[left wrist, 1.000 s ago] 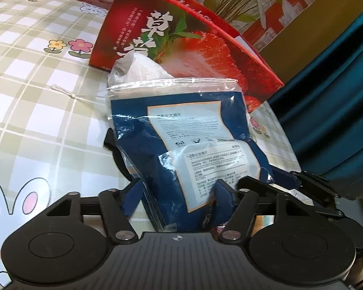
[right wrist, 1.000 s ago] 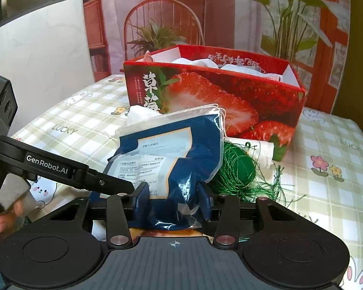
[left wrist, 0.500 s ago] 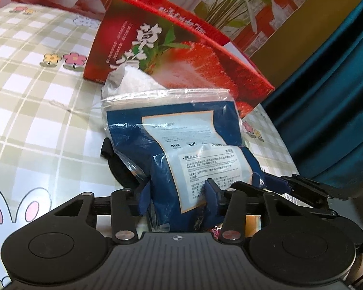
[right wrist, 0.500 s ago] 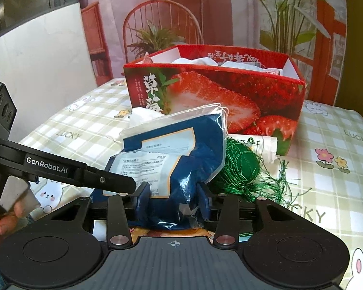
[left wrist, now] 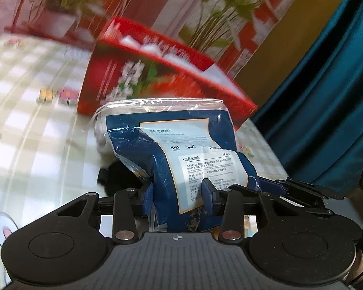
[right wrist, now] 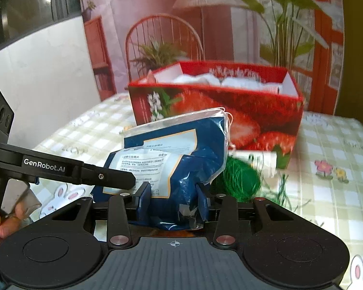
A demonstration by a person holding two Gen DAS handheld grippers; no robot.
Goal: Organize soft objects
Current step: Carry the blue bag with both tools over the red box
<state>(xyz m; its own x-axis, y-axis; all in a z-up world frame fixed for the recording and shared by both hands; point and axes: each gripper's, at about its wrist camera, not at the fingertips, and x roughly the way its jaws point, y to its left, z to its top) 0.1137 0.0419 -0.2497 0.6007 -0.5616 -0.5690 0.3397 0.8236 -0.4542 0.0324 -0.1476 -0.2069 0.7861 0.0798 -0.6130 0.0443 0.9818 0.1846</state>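
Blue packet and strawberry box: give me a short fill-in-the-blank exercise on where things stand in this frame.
1. The blue packet sits between the fingers of ____ tools.
2. The open box behind it is printed with ____.
3. Right of the packet, in the right wrist view, lies a tangle of ____ string.
4. The checked tablecloth carries cartoon ____ and flowers.

Missing words: both; strawberries; green; rabbits
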